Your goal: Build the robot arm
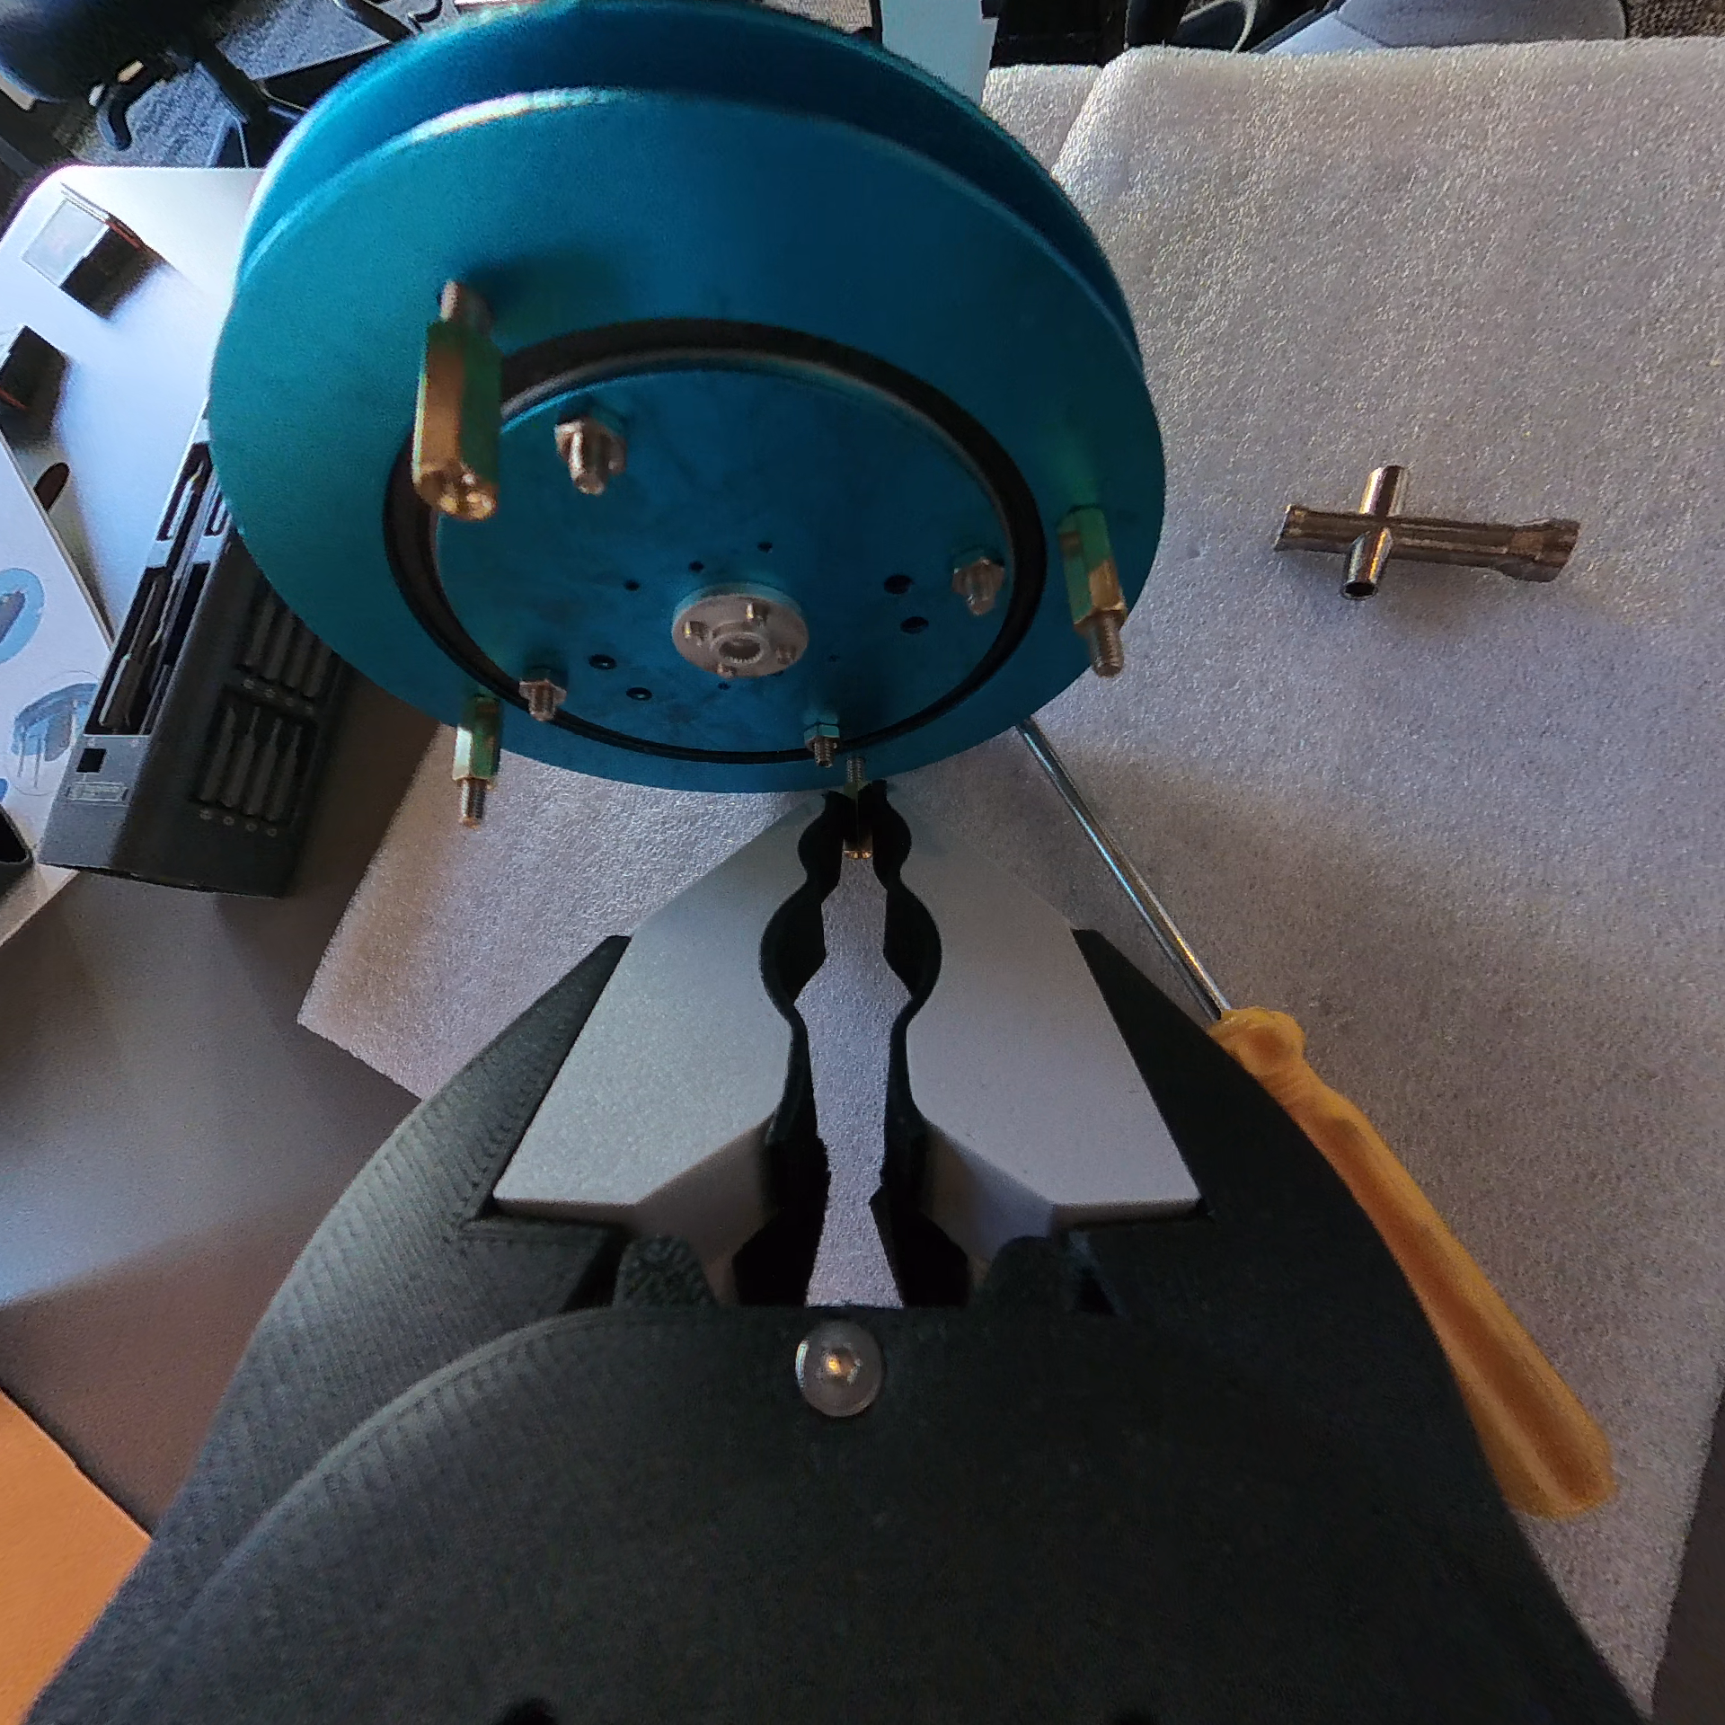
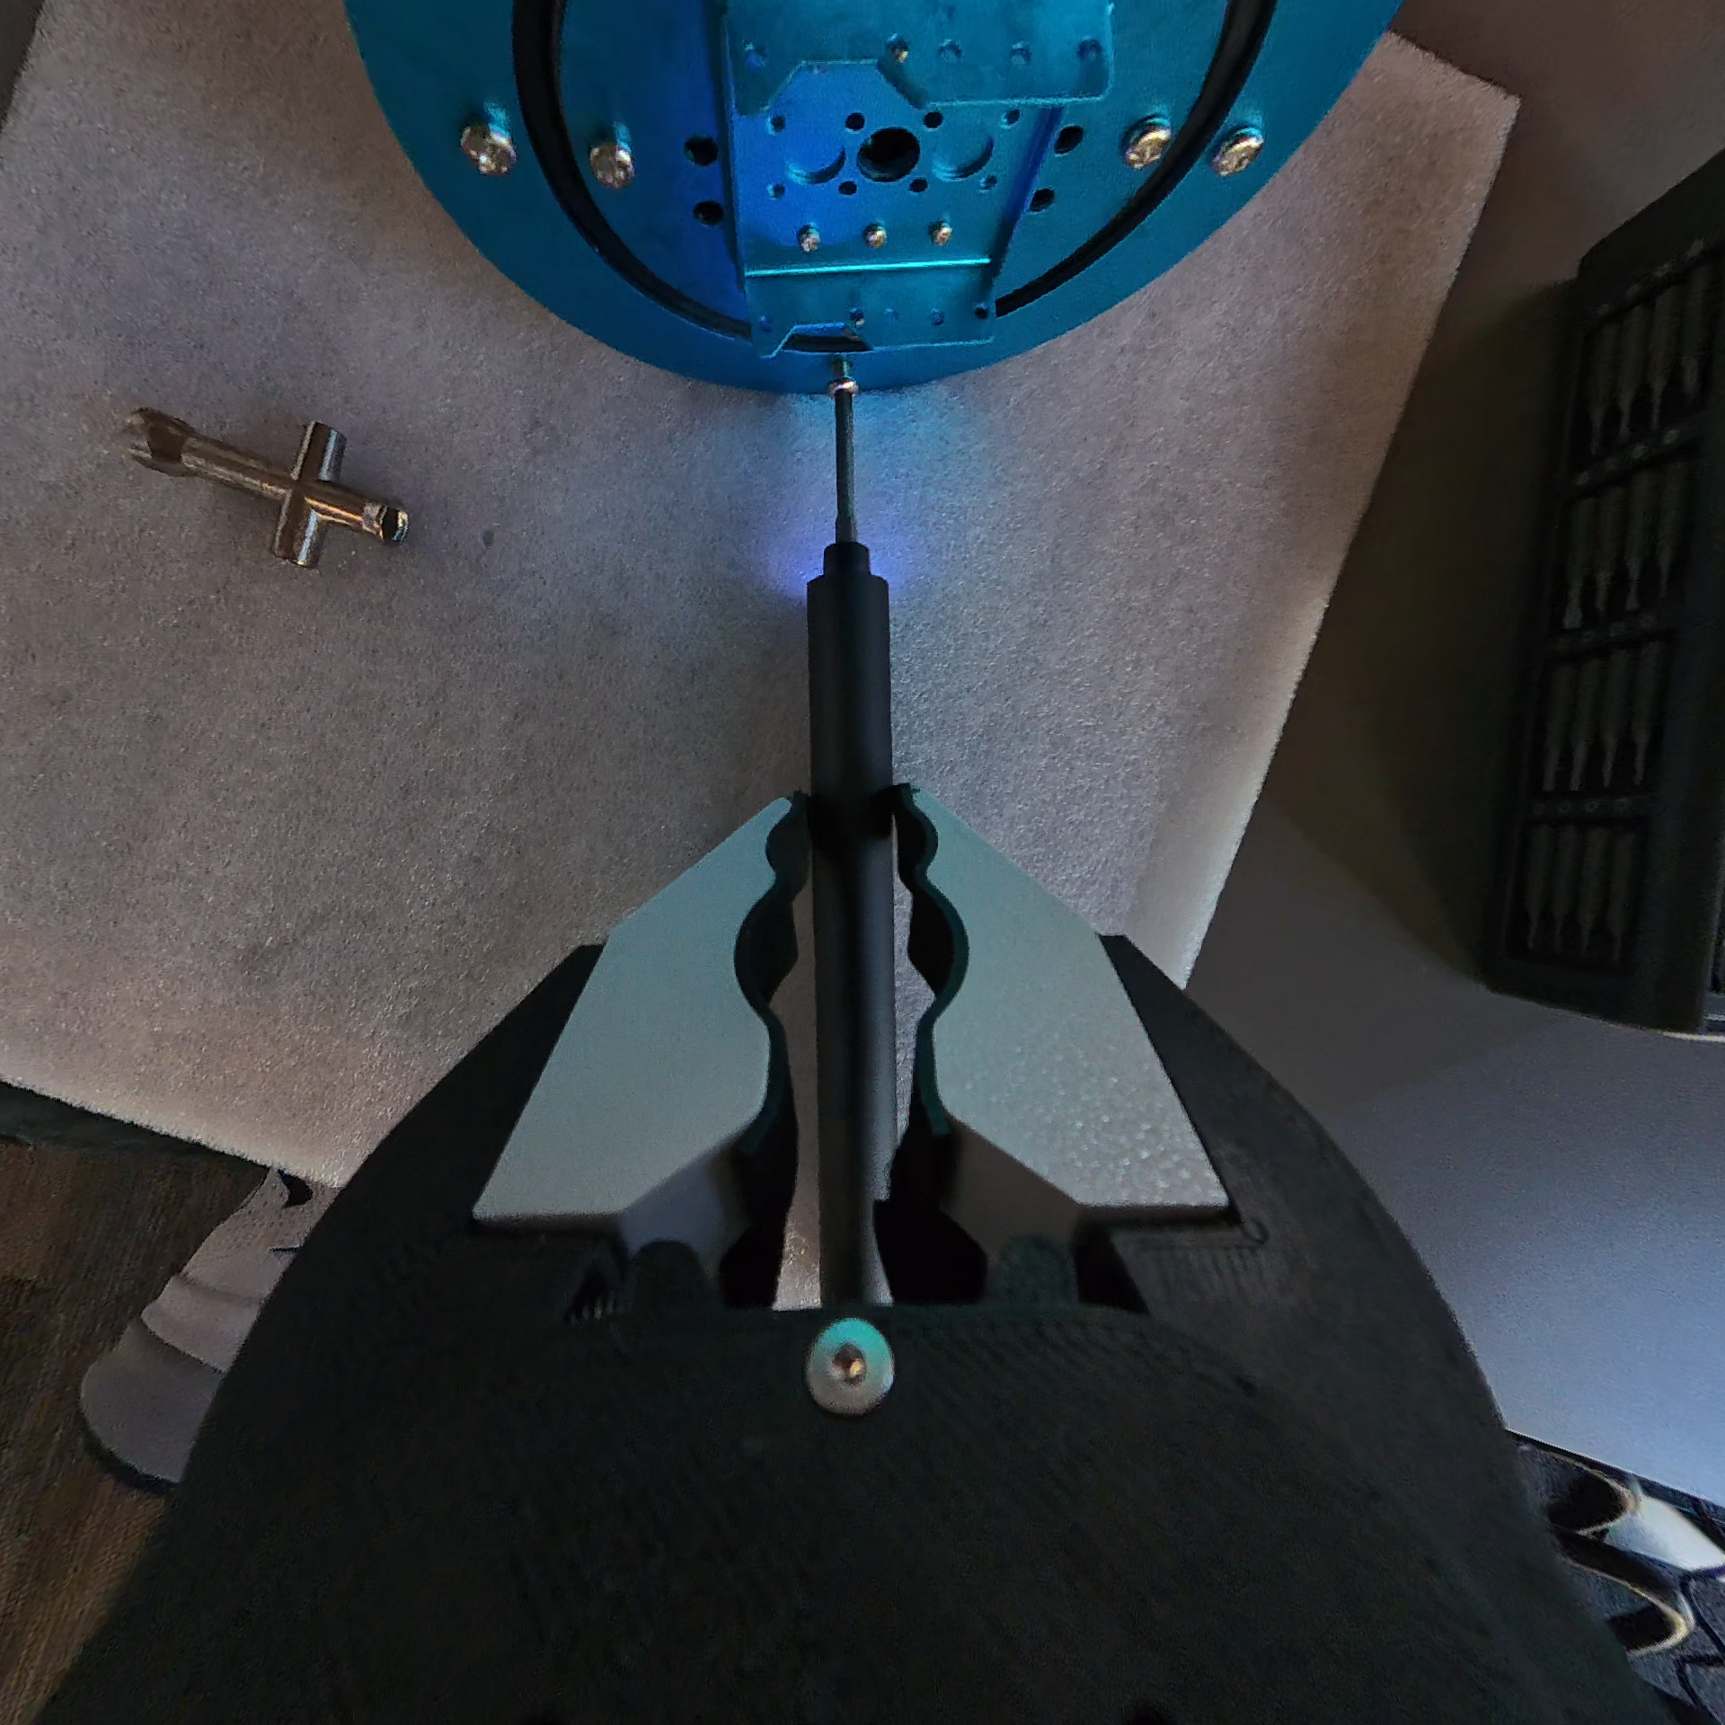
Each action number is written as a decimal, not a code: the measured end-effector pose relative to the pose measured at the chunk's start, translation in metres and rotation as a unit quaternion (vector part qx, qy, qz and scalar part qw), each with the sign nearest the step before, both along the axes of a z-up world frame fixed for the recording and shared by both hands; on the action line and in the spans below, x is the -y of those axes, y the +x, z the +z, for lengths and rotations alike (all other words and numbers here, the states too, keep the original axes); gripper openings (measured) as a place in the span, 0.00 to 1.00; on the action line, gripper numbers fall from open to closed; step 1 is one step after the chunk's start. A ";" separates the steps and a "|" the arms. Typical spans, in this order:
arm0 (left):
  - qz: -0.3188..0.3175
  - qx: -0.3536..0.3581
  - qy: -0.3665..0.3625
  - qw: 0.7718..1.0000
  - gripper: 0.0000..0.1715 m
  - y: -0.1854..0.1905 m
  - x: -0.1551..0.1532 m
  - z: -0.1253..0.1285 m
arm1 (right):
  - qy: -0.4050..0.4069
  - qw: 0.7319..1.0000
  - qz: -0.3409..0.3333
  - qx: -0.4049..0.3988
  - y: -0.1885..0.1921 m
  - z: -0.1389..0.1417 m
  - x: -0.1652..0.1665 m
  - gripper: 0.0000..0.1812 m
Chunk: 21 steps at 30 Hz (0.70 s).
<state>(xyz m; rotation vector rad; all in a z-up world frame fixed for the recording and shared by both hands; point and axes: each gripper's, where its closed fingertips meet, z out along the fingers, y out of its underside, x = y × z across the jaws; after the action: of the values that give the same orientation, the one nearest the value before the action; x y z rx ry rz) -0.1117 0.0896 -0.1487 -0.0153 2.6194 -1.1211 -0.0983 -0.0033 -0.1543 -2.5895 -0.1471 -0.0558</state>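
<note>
A blue round metal disc assembly (image 1: 709, 308) with brass standoffs (image 1: 453, 420) and nuts is held tilted above the white foam pad (image 1: 1400, 327). My left gripper (image 1: 854, 835) is shut on a small brass standoff (image 1: 854, 845) at the disc's lower rim. In the right wrist view my right gripper (image 2: 849, 812) is shut on a dark slim electric screwdriver (image 2: 848, 691). Its bit touches a screw (image 2: 845, 385) at the edge of the blue disc (image 2: 485, 252), below a blue bracket (image 2: 877, 187).
A metal cross wrench (image 1: 1428, 541) lies on the foam to the right; it also shows in the right wrist view (image 2: 280, 490). A yellow-handled screwdriver (image 1: 1400, 1241) lies beside my left gripper. A black bit case (image 1: 224, 747) stands off the foam; it also shows in the right wrist view (image 2: 1624, 635). Spacing between my two grippers at the tips: around 10 cm. The metal cross wrench (image 1: 1428, 541) is about 11 cm from my left fingertips. It turns up in the right wrist view (image 2: 273, 467) as well.
</note>
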 end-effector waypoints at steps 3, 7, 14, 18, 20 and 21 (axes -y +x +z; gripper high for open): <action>0.000 0.000 0.000 1.000 0.02 0.000 0.000 0.000 | -0.010 1.000 0.001 0.016 0.002 0.001 0.000 0.11; 0.000 0.001 -0.001 1.000 0.02 0.000 0.000 0.000 | -0.012 0.999 0.000 0.050 0.003 0.002 0.001 0.13; 0.000 0.000 -0.001 1.000 0.03 0.000 0.000 0.000 | -0.031 0.991 0.014 0.126 0.003 0.003 0.002 0.12; 0.000 0.001 -0.001 1.000 0.03 0.000 0.000 0.000 | -0.036 0.993 0.012 0.110 0.002 0.002 0.003 0.10; 0.001 0.002 0.000 1.000 0.02 0.000 0.000 0.000 | -0.035 0.995 0.008 0.092 0.002 0.001 0.003 0.09; 0.001 0.002 0.000 1.000 0.02 0.000 0.000 0.000 | -0.036 0.996 0.002 0.078 0.002 0.001 0.004 0.09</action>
<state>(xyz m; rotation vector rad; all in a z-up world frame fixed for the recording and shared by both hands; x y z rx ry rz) -0.1118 0.0896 -0.1489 -0.0161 2.6144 -1.1200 -0.0962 -0.0068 -0.1537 -2.6550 -0.2144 -0.2576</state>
